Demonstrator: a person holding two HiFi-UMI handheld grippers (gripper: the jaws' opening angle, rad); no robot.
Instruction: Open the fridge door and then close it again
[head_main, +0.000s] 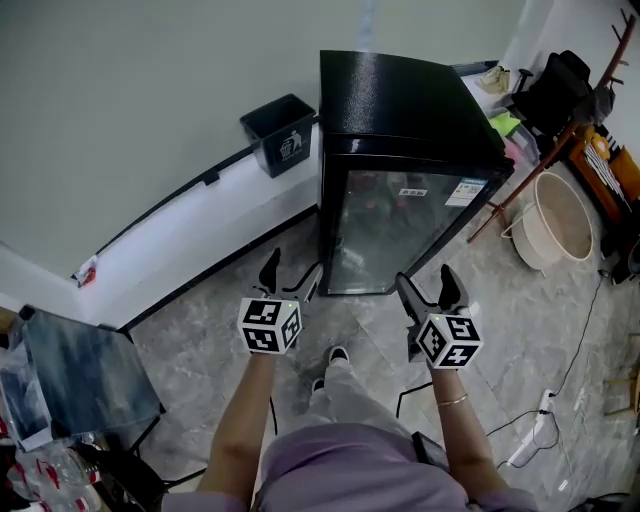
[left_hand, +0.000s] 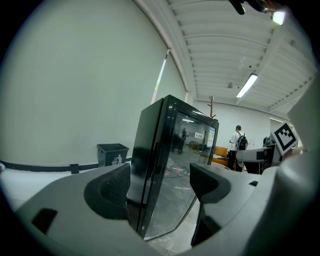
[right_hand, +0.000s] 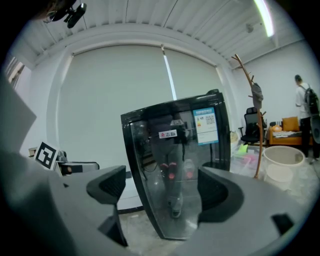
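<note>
— Bin (head_main: 281, 133) against the wall, far left?
— Yes. Next comes the left tool (head_main: 292, 275), spread wide, holding nothing, short of the fridge (head_main: 400, 110).
— And the door?
— The glass door (head_main: 400, 230) looks shut; the fridge stands on the floor by the wall. The right tool (head_main: 428, 285) gapes too, empty, facing that door. A pale basin (head_main: 560, 222) sits rightmost.

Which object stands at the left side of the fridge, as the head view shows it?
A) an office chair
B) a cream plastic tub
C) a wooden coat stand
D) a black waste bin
D: the black waste bin stands just left of the fridge in the head view.
</note>
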